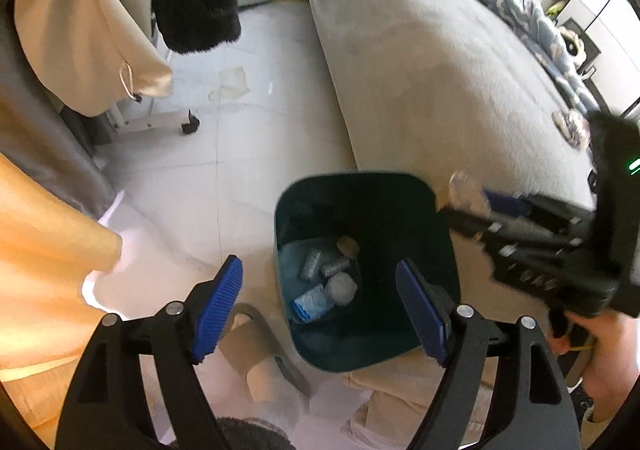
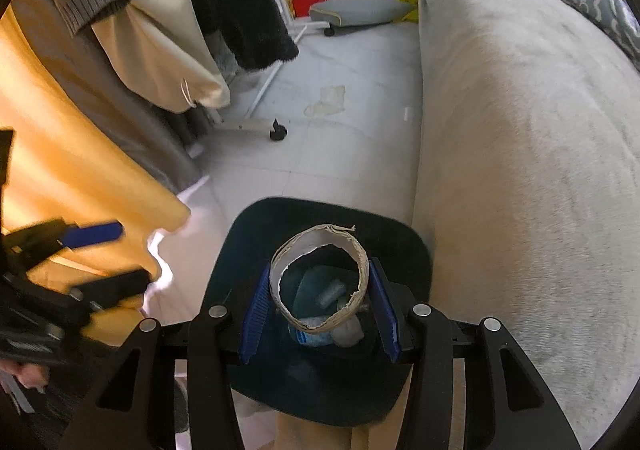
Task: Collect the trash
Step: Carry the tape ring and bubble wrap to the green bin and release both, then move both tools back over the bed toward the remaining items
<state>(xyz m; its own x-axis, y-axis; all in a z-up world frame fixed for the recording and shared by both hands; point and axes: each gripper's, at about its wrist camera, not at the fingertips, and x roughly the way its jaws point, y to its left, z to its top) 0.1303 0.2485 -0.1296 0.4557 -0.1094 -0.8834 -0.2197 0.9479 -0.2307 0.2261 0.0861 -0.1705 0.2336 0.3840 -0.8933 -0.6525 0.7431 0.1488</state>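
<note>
At the far left we see an orange curtain (image 1: pixel 48 234) hanging to the tiled floor (image 1: pixel 224 154), and beside it coats (image 1: pixel 100 30) on a wheeled rack (image 2: pixel 256 106). A stained scrap (image 1: pixel 234 84) lies on the floor past the rack.

Our left gripper (image 1: pixel 320 306) hangs over the near edge of the bin (image 1: pixel 360 270), its blue pads (image 1: pixel 218 310) wide apart with nothing between them — it is open. Below its left pad a grey slipper (image 1: pixel 260 346) rests on the floor, just beside the bin.

The bin is dark teal and stands on the floor against the bed (image 1: pixel 440 82). In its bottom lie crumpled wrappers and wads (image 1: pixel 324 282), some blue, some grey.

Moving right, our right gripper (image 2: pixel 320 298) is clamped on a cardboard ring (image 2: pixel 320 278) — a torn, squashed loop of card, pressed by a pad on each side. The ring sits directly over the bin's mouth, above the trash already inside, and we look through it at that trash. In the left wrist view this gripper reaches in from the right, blurred, with a hand (image 1: pixel 600 362) on its grip.

Furthest right runs the bed under a beige cover, with a blue patterned blanket (image 1: pixel 520 6) along its far side.
</note>
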